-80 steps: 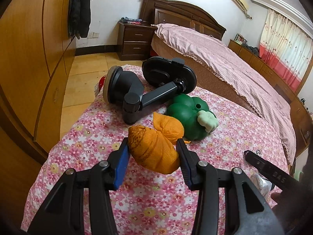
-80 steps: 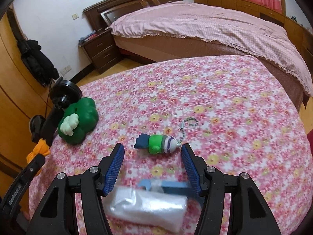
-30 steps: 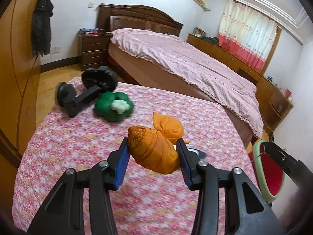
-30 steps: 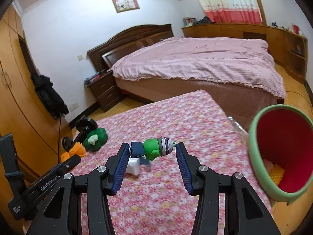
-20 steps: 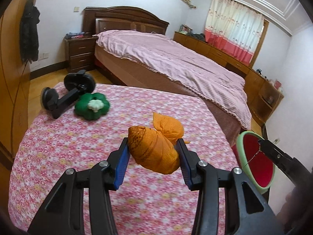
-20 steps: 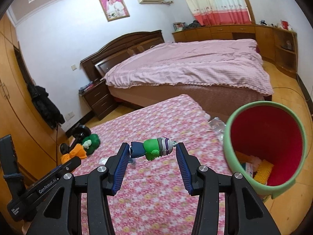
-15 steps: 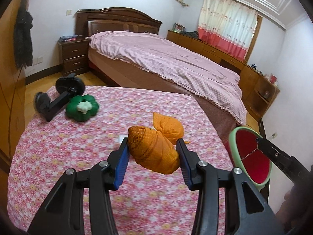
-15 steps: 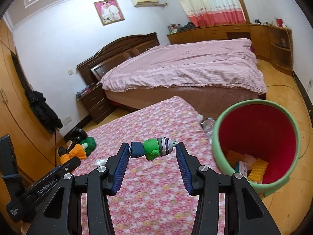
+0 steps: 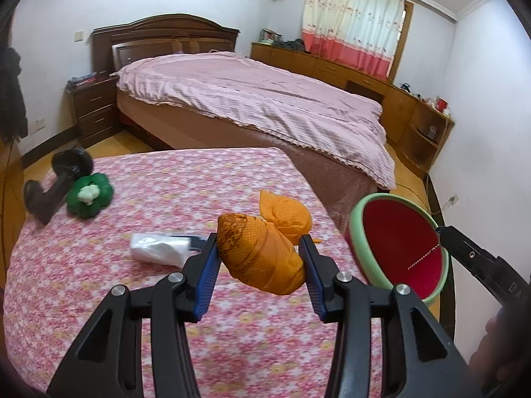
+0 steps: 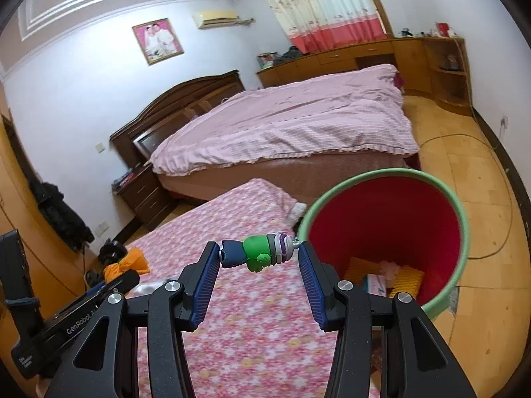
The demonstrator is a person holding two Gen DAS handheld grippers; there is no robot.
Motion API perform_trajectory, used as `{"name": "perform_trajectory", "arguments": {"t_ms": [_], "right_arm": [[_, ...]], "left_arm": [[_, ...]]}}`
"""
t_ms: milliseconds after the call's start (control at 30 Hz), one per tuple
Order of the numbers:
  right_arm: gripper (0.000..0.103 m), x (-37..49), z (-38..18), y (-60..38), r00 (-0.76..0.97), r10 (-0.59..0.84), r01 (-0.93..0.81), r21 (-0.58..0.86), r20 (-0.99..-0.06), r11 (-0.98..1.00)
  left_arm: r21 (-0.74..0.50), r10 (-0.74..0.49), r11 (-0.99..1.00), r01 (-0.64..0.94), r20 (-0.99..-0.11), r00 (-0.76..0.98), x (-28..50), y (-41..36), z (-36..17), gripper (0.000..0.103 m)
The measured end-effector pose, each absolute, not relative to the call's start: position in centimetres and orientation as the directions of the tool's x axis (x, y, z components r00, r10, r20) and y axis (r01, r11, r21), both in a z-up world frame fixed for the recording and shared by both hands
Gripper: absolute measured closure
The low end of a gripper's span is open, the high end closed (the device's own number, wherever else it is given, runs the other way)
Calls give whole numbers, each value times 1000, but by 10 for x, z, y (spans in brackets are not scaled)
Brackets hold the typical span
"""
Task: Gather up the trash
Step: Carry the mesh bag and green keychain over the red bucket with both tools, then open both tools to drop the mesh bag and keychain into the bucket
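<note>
My left gripper is shut on an orange mesh bundle and holds it above the floral table. My right gripper is shut on a small green and purple keychain figure, held above the table's right edge beside the bin. The green bin with a red inside stands on the floor to the right, with some trash at its bottom; it also shows in the left wrist view. The right gripper's tip shows over the bin with a bead chain hanging from it.
A clear plastic wrapper, a green toy and a black suction mount lie on the table. A big bed stands beyond, a nightstand to its left, wooden cabinets along the far wall.
Both grippers have lifted off the table with their loads and swung right toward the bin. The bin now looms closer in both views.
</note>
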State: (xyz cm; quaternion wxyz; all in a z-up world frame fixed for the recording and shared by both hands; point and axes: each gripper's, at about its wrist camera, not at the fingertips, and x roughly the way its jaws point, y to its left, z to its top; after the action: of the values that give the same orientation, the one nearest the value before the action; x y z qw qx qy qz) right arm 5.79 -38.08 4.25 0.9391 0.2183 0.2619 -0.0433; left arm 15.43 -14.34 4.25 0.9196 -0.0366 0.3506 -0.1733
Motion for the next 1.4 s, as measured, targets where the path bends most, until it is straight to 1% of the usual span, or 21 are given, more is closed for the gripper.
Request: {"name": "perform_trajectory", "arguments": {"t_ms": [267,733,900,1133,1400], "right_arm": [[53,48,30,-414,851,-9,263,411,-525,873],[53,44,-8,-467,806,-41,370,447,-591,815],[51,48,-23,-481,787,-42,401,460,-615,792],[51,48,-35,-491,770,-44,430,467,-636,773],[49,47,-34,-497,782,-39,427,488,-622,761]], "left_arm": [[-175,-396,909,378,-643,655,155,-189,39,55],[-169,-468,851,497,-673,573,162,-262,19,55],[-165,-478,838,521,-682,553,164,-278,13,55],[-165,-485,827,537,-692,534,168,-292,5,55],[-167,-493,816,553,-700,516,171,-304,-2,55]]}}
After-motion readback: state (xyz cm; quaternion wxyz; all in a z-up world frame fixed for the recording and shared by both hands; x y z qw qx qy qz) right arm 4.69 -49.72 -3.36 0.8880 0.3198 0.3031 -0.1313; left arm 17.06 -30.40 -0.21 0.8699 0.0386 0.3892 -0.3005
